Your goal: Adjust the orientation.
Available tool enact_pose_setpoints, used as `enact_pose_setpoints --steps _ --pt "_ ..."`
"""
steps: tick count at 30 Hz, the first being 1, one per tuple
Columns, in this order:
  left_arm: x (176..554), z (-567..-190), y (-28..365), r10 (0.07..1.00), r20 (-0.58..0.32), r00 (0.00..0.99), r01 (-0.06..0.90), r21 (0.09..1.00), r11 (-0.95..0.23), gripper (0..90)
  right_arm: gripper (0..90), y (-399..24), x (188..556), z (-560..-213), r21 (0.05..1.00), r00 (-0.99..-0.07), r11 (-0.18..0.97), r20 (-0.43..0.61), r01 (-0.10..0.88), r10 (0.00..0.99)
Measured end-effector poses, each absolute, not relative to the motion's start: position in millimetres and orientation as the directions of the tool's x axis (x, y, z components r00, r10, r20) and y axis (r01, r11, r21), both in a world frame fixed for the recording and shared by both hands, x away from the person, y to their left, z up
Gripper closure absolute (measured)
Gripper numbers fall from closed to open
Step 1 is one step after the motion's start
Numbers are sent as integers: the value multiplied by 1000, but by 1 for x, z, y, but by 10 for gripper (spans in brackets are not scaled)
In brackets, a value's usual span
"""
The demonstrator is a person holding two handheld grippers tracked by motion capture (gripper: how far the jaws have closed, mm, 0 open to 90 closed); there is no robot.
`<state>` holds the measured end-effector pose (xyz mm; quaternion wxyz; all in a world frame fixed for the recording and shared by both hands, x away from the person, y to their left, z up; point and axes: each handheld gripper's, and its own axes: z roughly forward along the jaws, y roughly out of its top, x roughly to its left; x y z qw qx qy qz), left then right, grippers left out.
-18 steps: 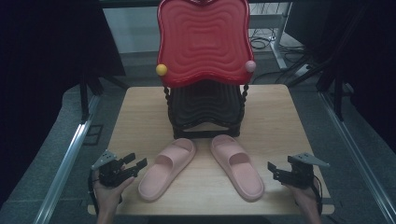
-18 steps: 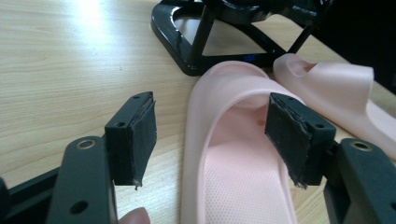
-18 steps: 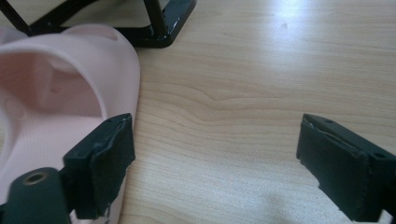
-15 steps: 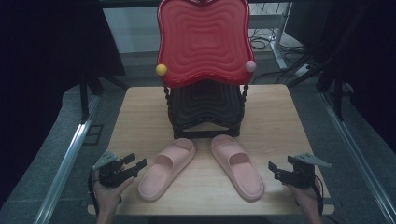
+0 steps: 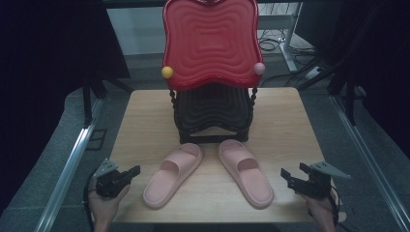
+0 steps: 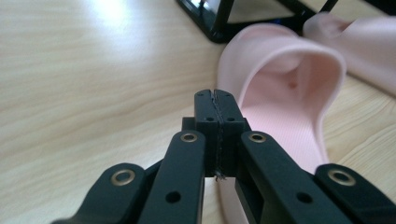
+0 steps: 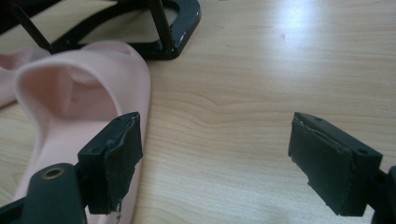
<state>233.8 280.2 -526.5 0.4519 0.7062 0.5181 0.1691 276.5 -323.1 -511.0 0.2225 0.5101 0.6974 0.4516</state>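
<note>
- My left tool (image 5: 129,172) sits at the near left corner of the worktop (image 5: 290,125), held low in the person's left hand (image 5: 104,205); its jaws are pressed together with nothing between them, as I see plainly in the left gripper view (image 6: 216,100)
- My right tool (image 5: 292,175) sits at the near right corner in the person's right hand (image 5: 321,210); its jaws stand wide apart and empty, with bare wood between the pads (image 7: 116,154) in the right gripper view
- The left slipper (image 5: 173,174), pale pink, lies flat on the worktop just beside my left tool but apart from it, its toe angled toward the rack
- In the left gripper view that slipper (image 6: 289,102) lies right ahead of the closed jaws, its open heel end facing me
- The right slipper (image 5: 246,171) lies near the middle of the worktop, apart from my right tool, its toe close to the other slipper's toe
- In the right gripper view this slipper (image 7: 93,93) lies just beside and behind the left-hand pad; I cannot tell whether they touch
- Behind both slippers stands a black rack (image 5: 212,113) with a red tray (image 5: 210,43) tilted up on top of it
- A yellow ball (image 5: 167,72) and a pink ball (image 5: 259,68) sit at the tray's lower corners
</note>
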Motion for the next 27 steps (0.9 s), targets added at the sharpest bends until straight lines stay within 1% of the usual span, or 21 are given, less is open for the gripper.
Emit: enact_pose_setpoints --steps 1,2,7,9,12,17,21,23,27 --pt "232 -530 281 892 -232 389 595 802 -51 900 176 -320 275 -511 858 -407 79 158 508 900" --pt "231 -532 281 893 -234 384 603 796 -50 900 175 -318 274 -511 857 -410 87 152 508 899" --pt "230 -539 274 896 -200 396 635 765 -109 899 175 -315 274 -510 858 -411 89 149 506 900" --pt "229 -541 276 893 -212 397 645 756 -107 899 175 -315 274 -512 855 -405 86 151 511 902" --pt "227 -543 276 886 -223 406 650 752 -109 899 176 -314 274 -514 858 -422 90 155 506 893" --pt "225 -545 271 875 -215 434 661 735 -148 899 176 -312 271 -510 867 -436 95 149 489 887" --pt "223 -547 263 864 -214 455 666 726 -171 900 175 -311 268 -509 870 -435 96 145 484 889" --pt "221 -548 257 865 -198 461 662 726 -186 900 176 -311 268 -509 869 -436 94 147 485 888" --pt "216 -547 252 851 -202 485 659 724 -204 900 176 -313 269 -509 869 -431 86 154 488 889"
